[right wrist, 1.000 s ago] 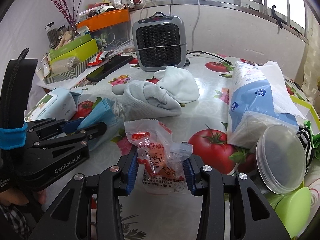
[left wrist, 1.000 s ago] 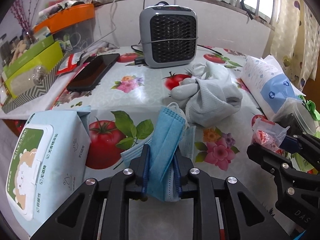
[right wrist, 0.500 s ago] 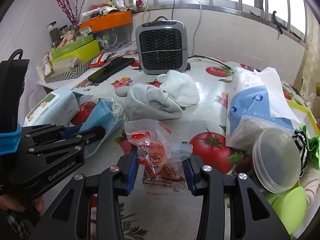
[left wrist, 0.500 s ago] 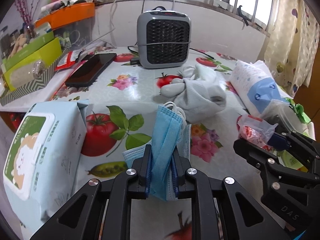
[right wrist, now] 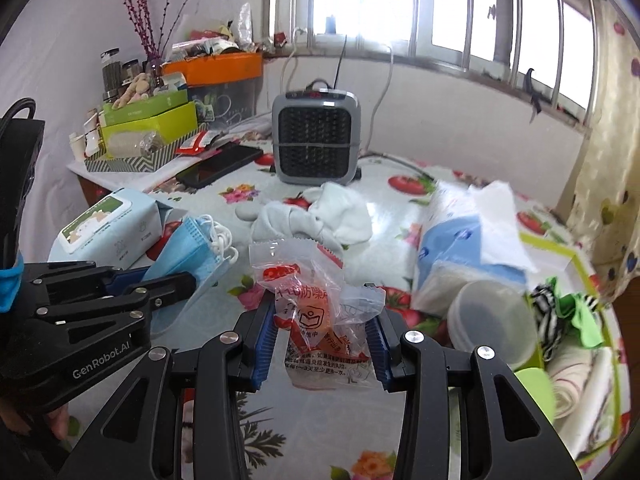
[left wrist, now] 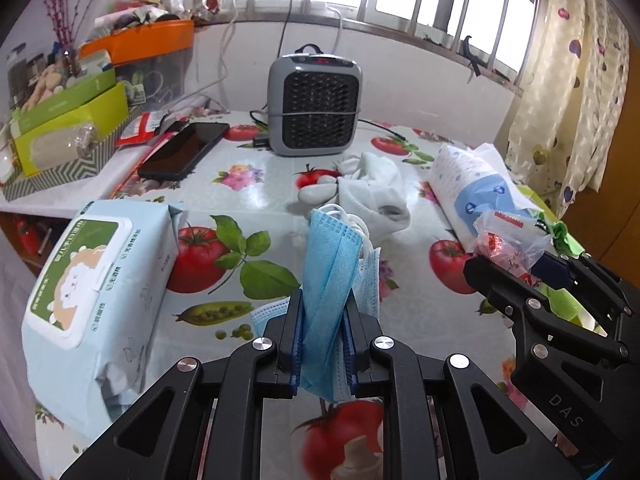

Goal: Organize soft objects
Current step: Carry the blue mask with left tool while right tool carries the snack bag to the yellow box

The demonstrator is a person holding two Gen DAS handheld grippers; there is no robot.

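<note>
Left gripper [left wrist: 322, 334] clenched on limp, light masks [left wrist: 332, 264], right gripper [right wrist: 322, 344] pinching crinkly, probably slippery packet [right wrist: 316, 304]; best gripped mid-body.

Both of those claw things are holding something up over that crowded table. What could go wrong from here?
Three things, I think. The blue face masks in the left gripper hang loose, with white ear loops dangling; they might snag or slip out. The right gripper pinches a crinkly earplug packet whose slick plastic could slide from the fingers. The two grippers sit close together, so they could bump, or a low swing could knock the heater.
</note>
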